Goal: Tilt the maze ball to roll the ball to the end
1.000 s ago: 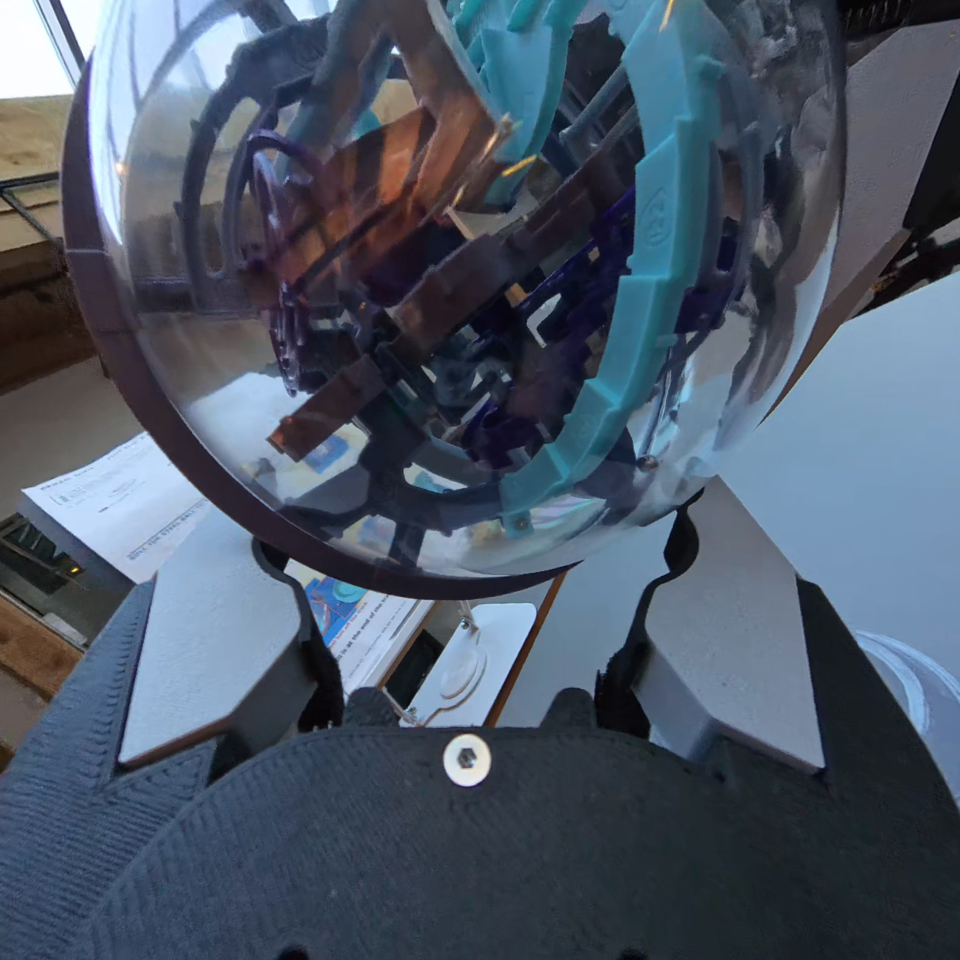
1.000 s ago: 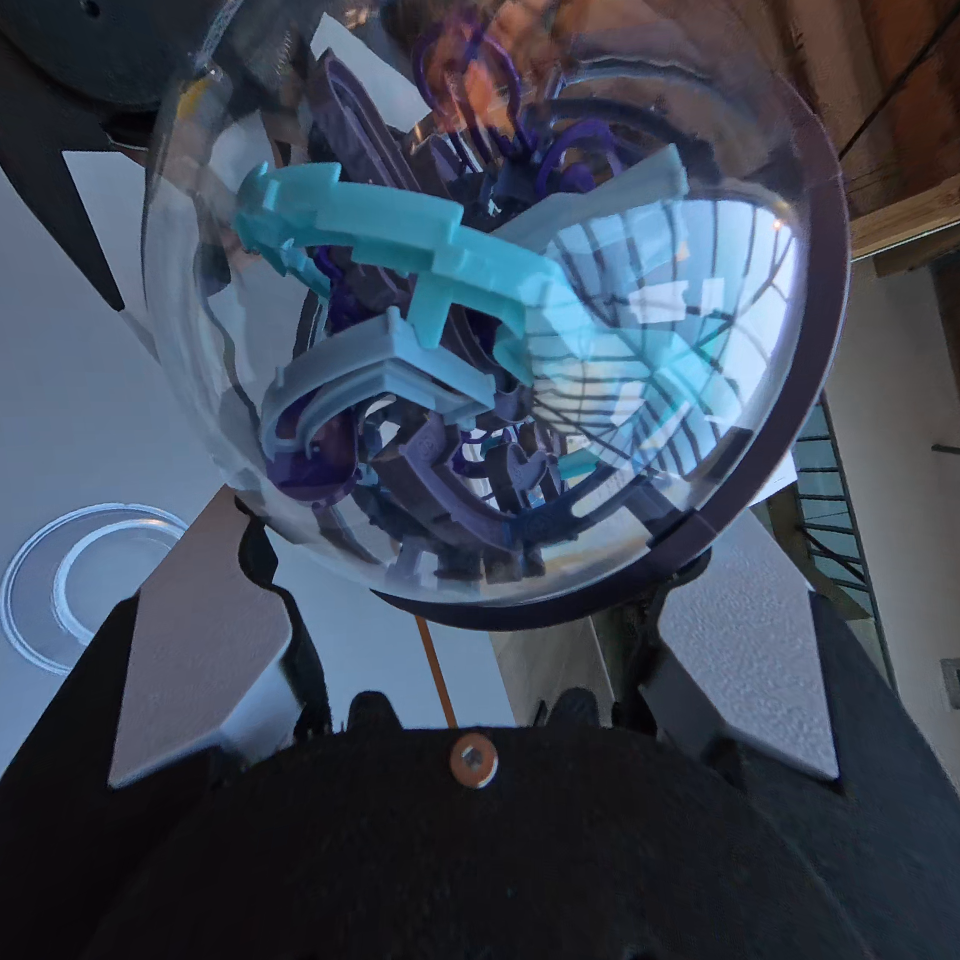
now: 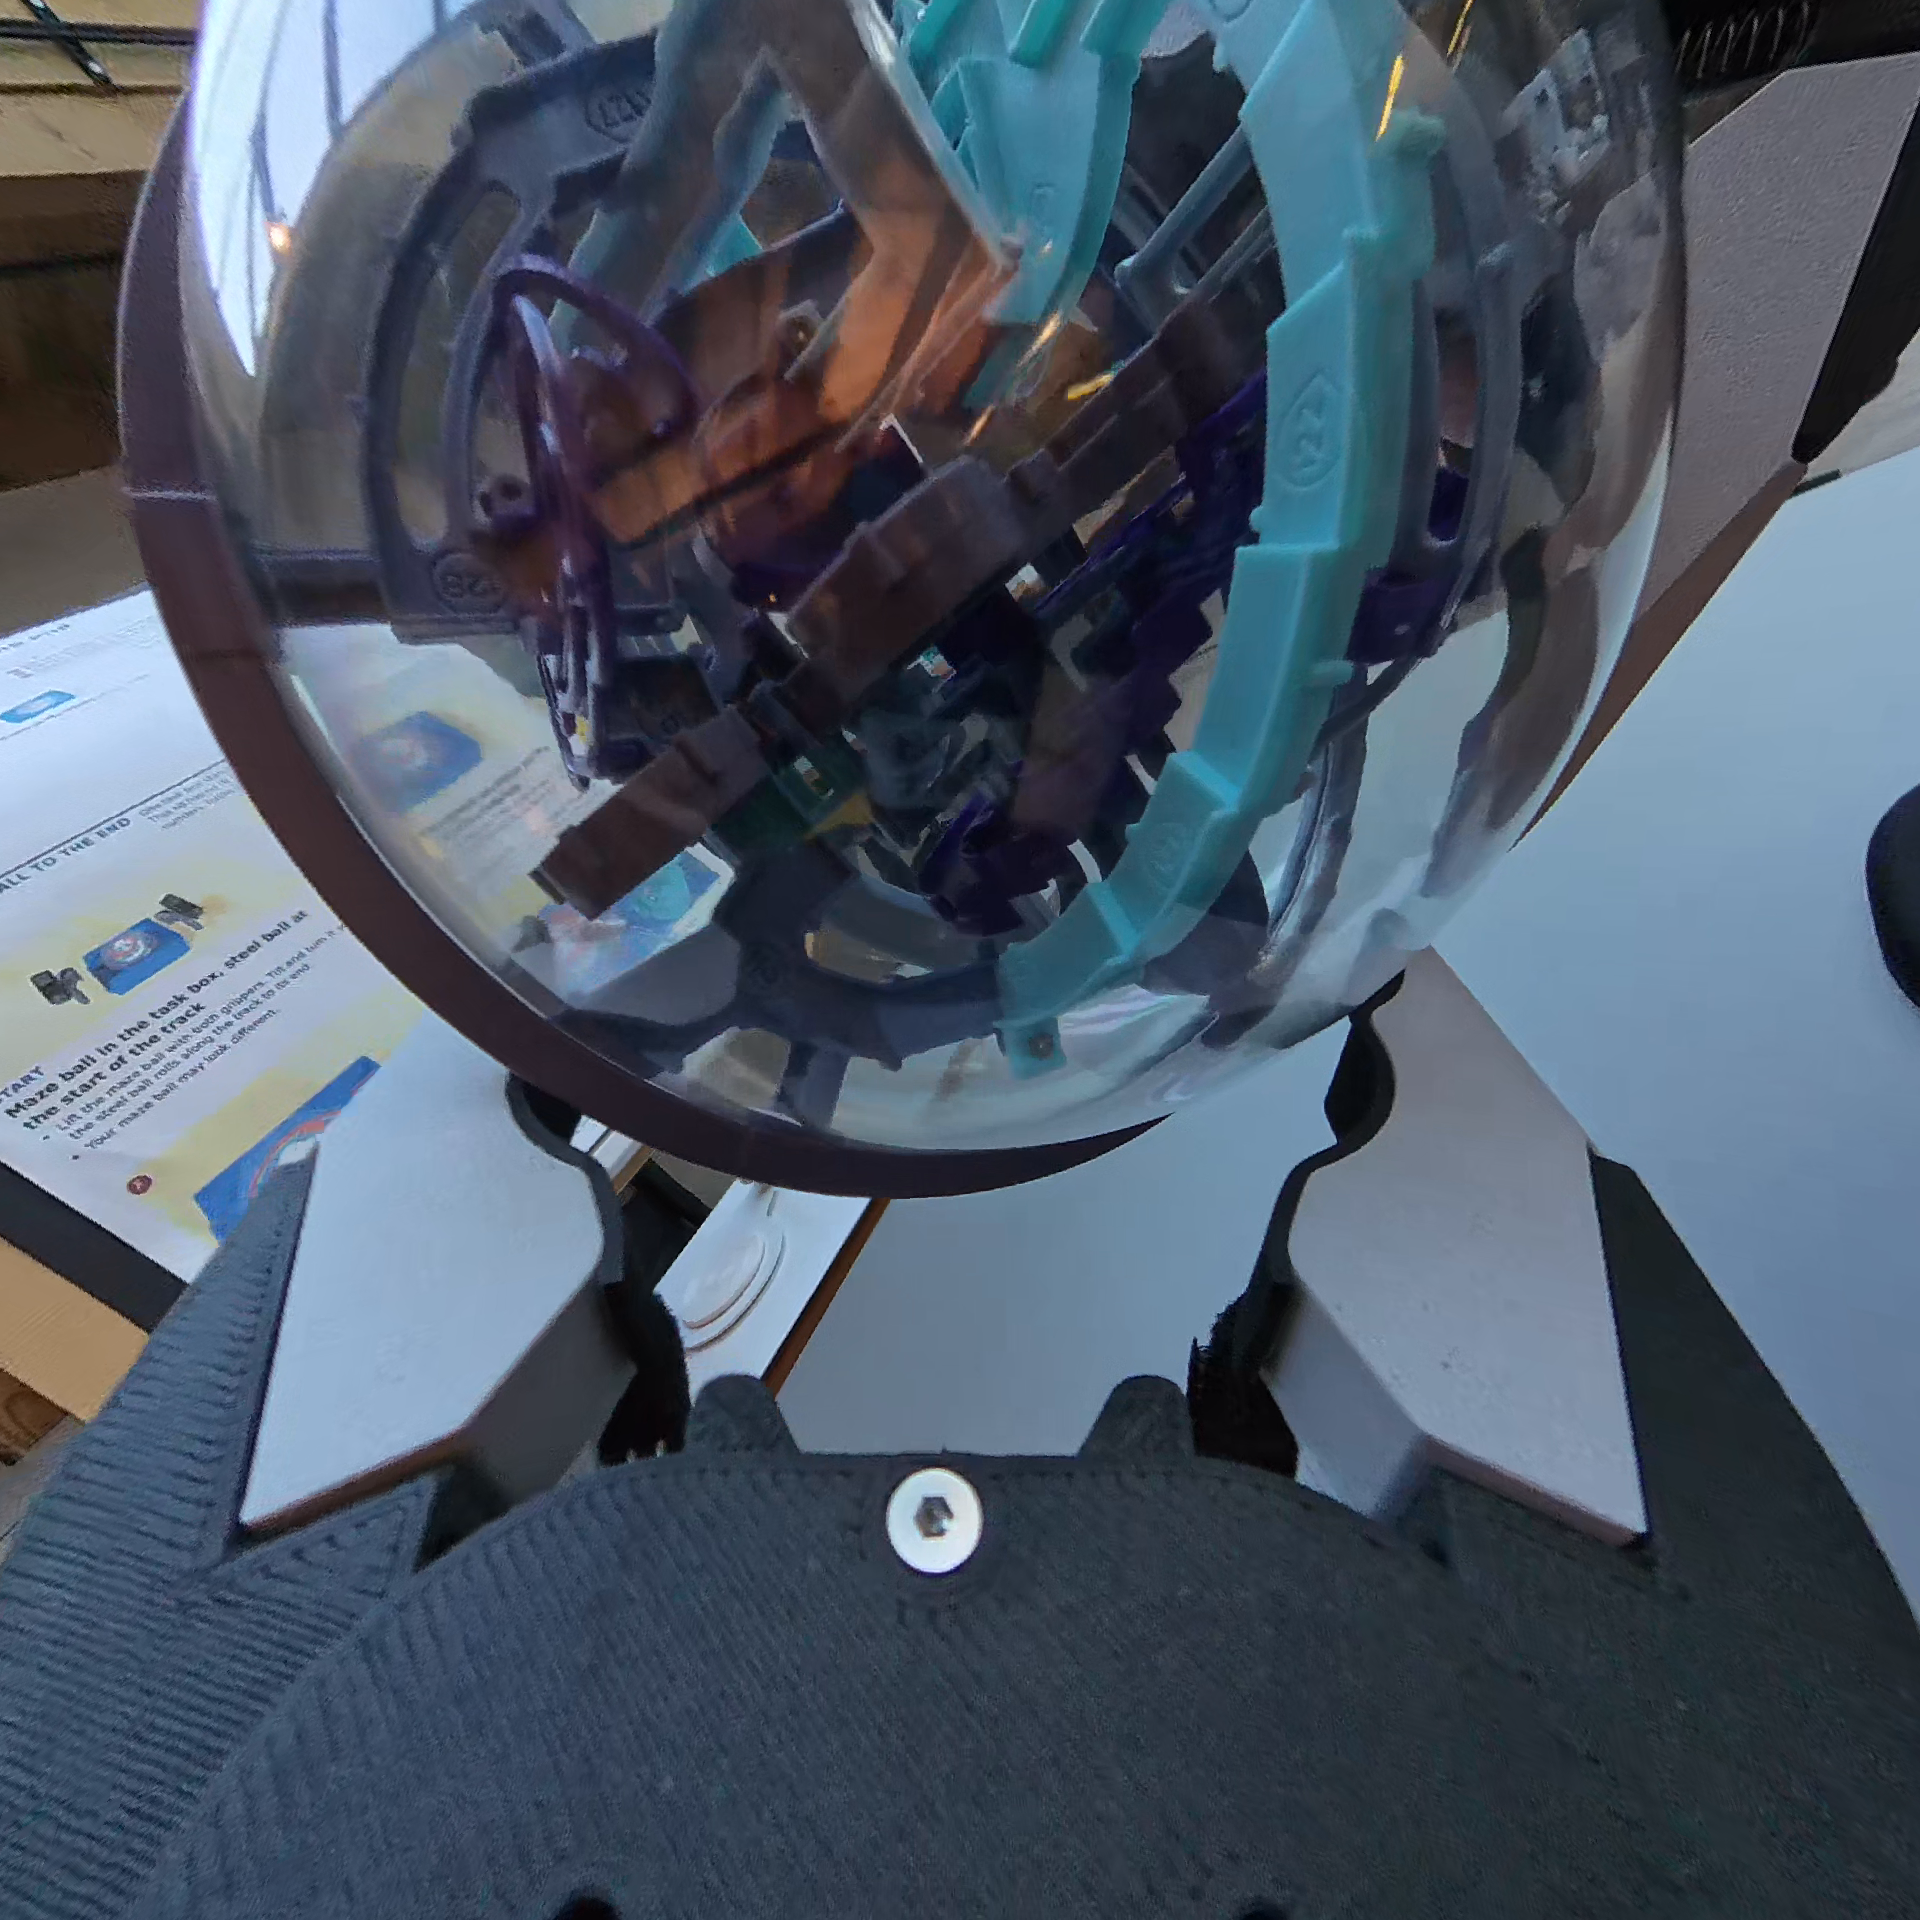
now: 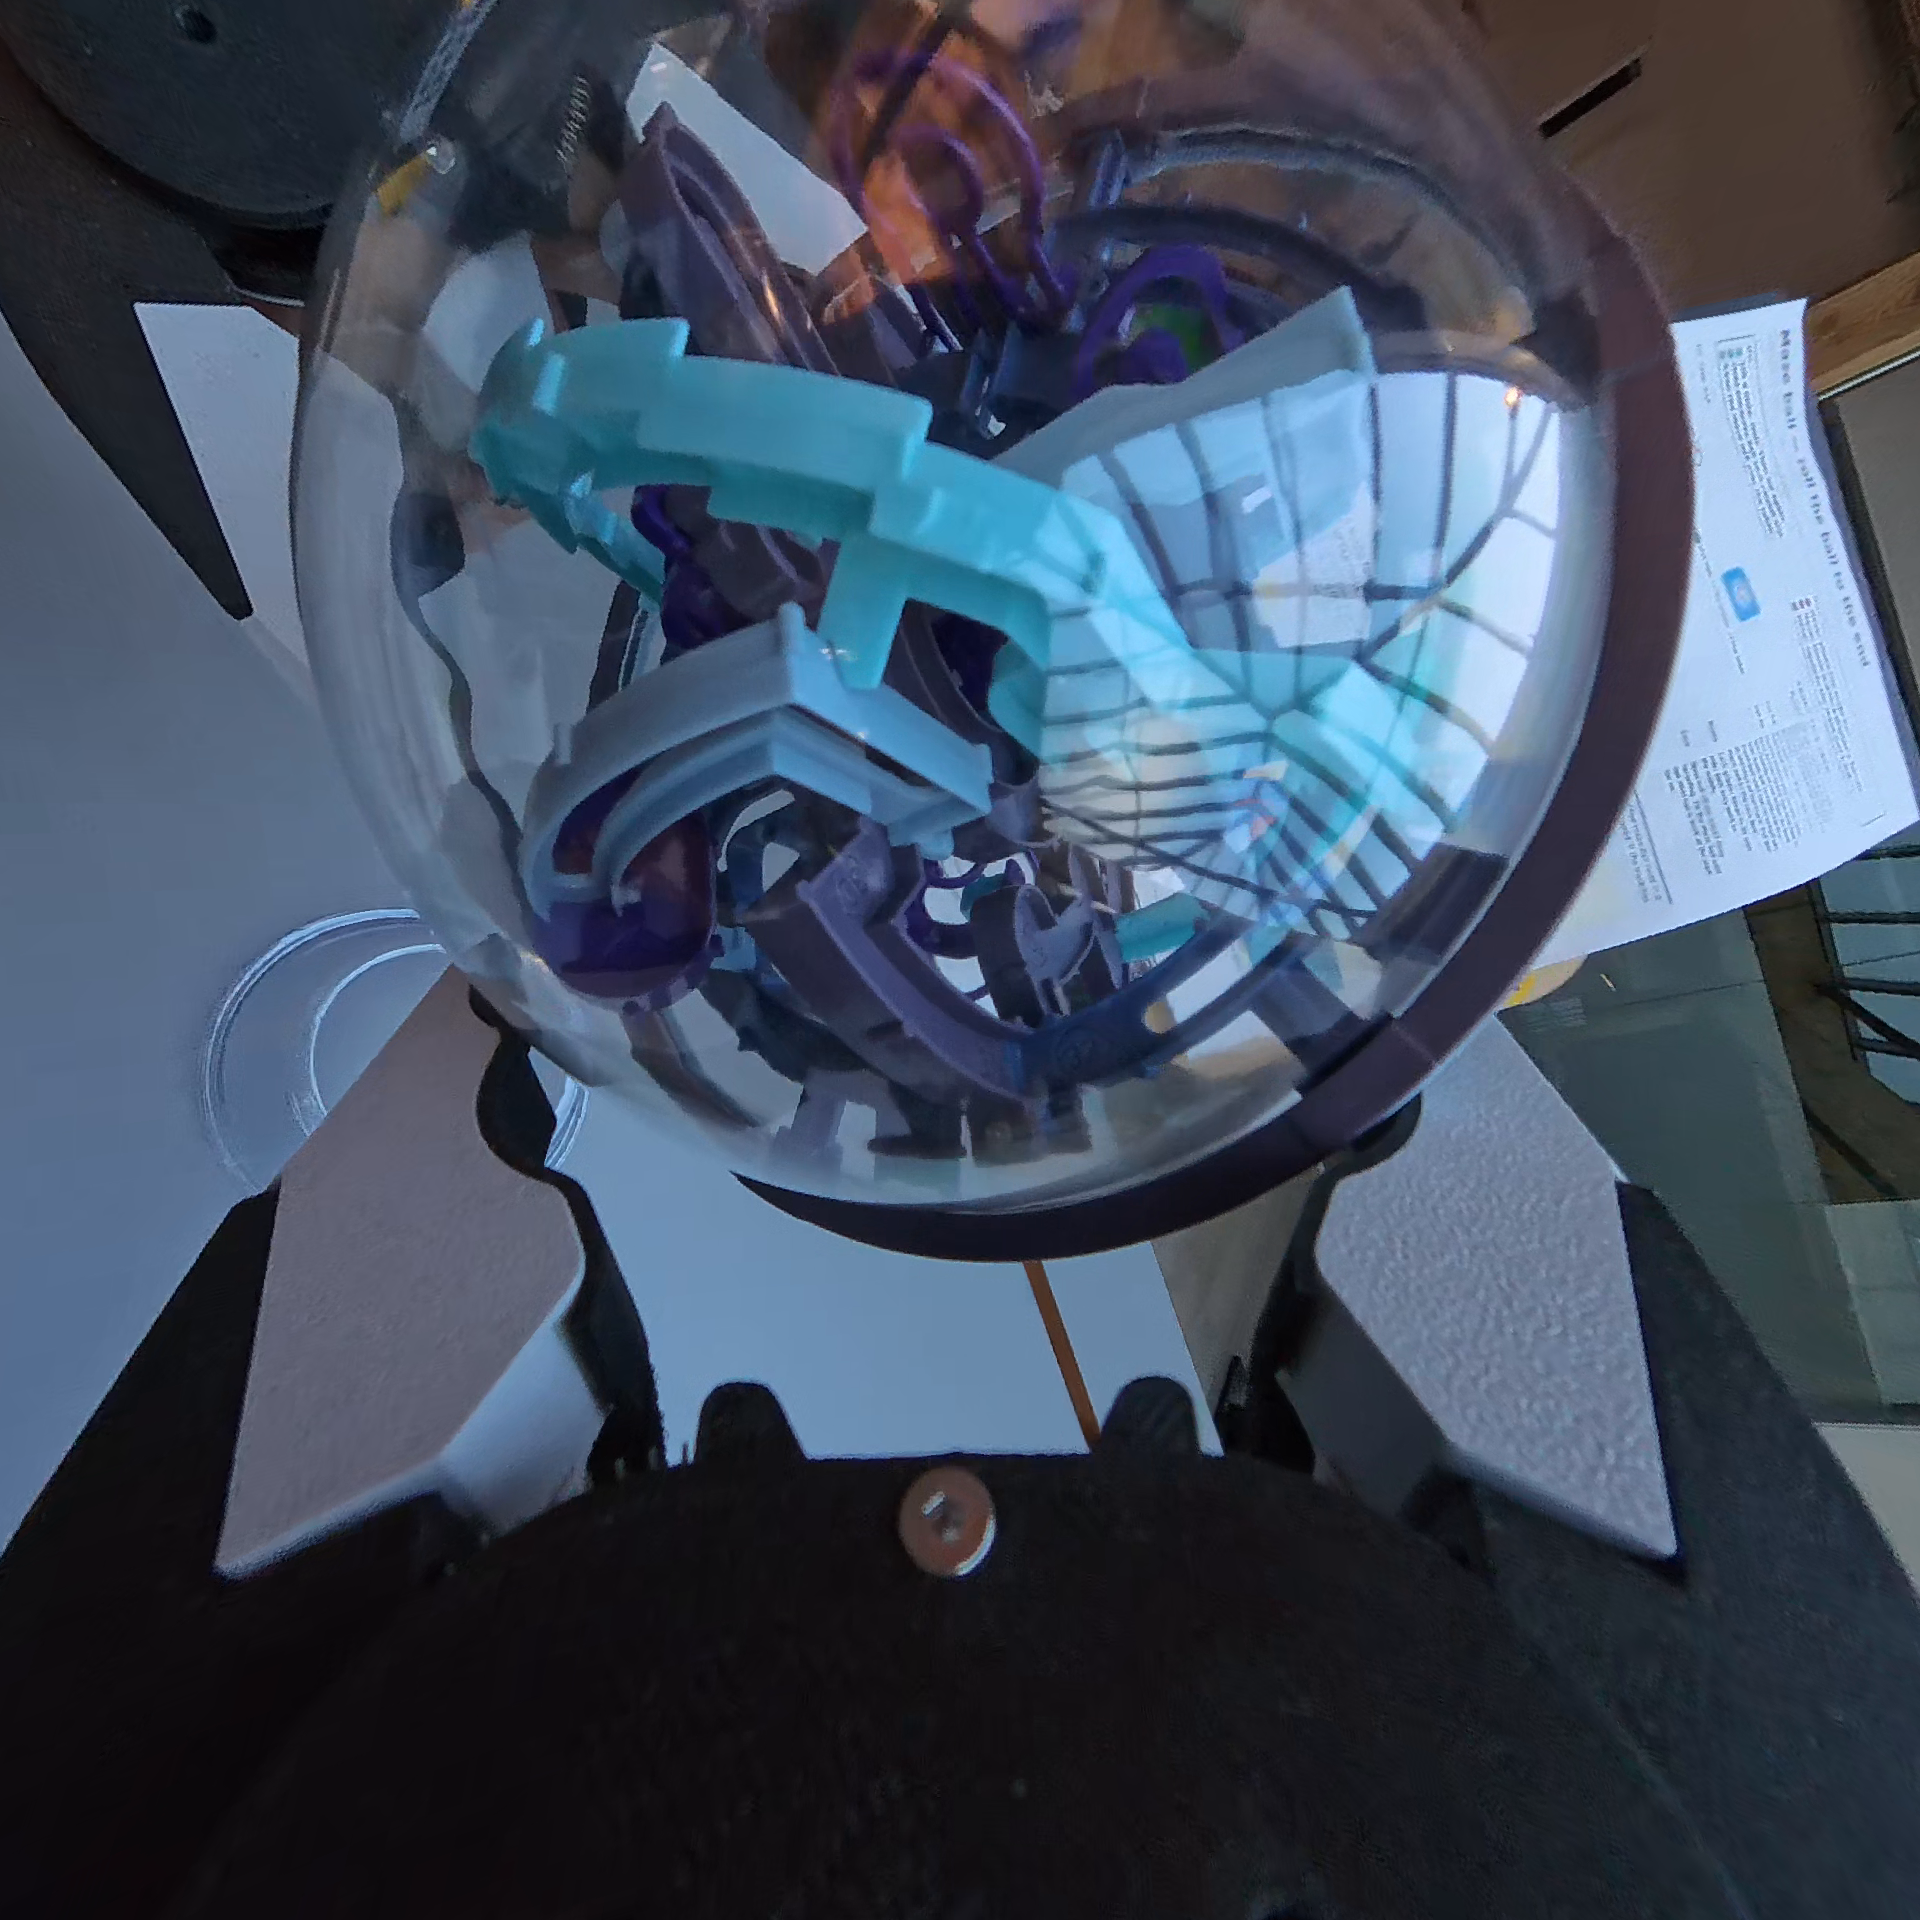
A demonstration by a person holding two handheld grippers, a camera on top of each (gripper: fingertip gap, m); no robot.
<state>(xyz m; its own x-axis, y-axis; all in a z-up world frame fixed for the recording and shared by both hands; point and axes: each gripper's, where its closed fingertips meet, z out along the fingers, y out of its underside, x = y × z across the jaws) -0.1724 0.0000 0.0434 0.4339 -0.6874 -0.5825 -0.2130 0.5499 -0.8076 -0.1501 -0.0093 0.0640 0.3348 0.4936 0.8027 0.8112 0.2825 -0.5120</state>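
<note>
**Maze ball held aloft between two hand-held grippers**

The maze ball [image 3: 883, 540] [image 4: 977, 623], a clear sphere with a dark band round its middle, is up in the air above the white table [image 3: 1714, 831] [image 4: 125, 675], pressed between both tools from opposite sides. Inside it run teal, grey, purple and brown tracks; the small steel ball cannot be made out among them.

The left hand-held gripper [image 3: 956, 1122] has its jaws spread wide and clamped on the sphere's lower curve, one finger under the dark band, the other against the clear shell. The right hand-held gripper [image 4: 935, 1132] grips the same way, jaws wide and touching the sphere on either side.

On the table below lies a clear ring stand [image 4: 301, 1039]. A printed sheet [image 3: 135, 935] [image 4: 1787, 623] lies at the table's edge. A white device [image 3: 748, 1268] sits beside the sheet.
</note>
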